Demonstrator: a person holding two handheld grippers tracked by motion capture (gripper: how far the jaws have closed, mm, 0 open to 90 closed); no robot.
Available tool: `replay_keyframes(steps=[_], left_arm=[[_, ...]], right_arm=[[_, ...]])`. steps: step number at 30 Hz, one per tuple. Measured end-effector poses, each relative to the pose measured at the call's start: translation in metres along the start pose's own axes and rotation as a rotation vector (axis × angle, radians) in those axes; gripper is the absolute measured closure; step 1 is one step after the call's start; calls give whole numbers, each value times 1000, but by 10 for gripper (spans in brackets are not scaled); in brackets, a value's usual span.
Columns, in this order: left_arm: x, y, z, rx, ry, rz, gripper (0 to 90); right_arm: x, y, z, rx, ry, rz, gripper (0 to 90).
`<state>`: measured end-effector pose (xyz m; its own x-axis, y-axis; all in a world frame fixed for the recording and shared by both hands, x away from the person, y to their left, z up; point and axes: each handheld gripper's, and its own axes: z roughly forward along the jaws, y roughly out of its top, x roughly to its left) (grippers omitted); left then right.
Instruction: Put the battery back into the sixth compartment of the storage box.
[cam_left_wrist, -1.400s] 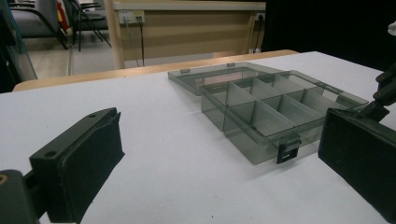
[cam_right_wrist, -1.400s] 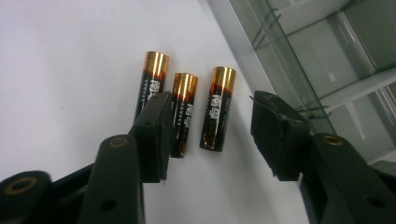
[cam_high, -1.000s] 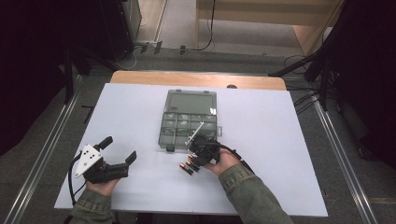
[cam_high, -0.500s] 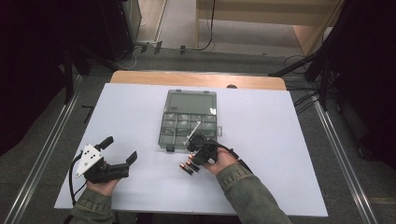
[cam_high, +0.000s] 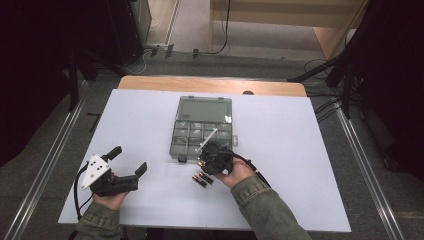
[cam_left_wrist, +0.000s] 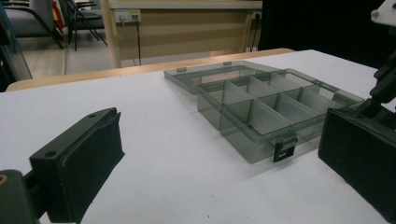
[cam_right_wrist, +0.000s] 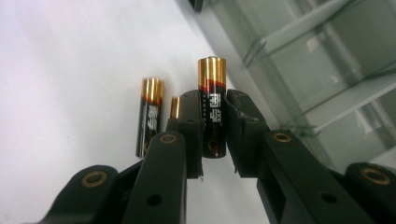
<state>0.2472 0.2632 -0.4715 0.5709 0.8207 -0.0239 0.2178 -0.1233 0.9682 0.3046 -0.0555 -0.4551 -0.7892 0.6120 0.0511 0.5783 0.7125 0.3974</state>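
One white table (cam_high: 300, 150) w/ a clear grey compartment box (cam_high: 202, 131) mid-table, lid open flat on the far side. Left gripper (cam_high: 127, 161) rests near the front-left edge, well apart from the box, jaws spread wide, nothing betw. them. Right gripper (cam_right_wrist: 215, 122) sits just at the box's front edge, clamped on a battery (cam_right_wrist: 212, 100). Two more batteries (cam_high: 201, 178) lie on the table right beside it.

You have a white table (cam_high: 125, 130) with a wooden far edge. On it lies an open, smoky-clear compartment box (cam_high: 202, 127), lid flat toward the far edge. Two batteries (cam_high: 201, 179) lie side by side just before the box's near edge.
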Motion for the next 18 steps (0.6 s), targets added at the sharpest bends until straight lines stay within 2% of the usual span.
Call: replay_keyframes(steps=[4,8,18], left_arm=[[0,0,0,2,0,0,0],[0,0,0,2,1,-2,0],[0,0,0,0,1,-4,0]], right_arm=[[-1,7,-7,-50,1,31,778],[-1,11,-7,-68,-7,31,778],[-2,21,-6,-113,-6,100,778]])
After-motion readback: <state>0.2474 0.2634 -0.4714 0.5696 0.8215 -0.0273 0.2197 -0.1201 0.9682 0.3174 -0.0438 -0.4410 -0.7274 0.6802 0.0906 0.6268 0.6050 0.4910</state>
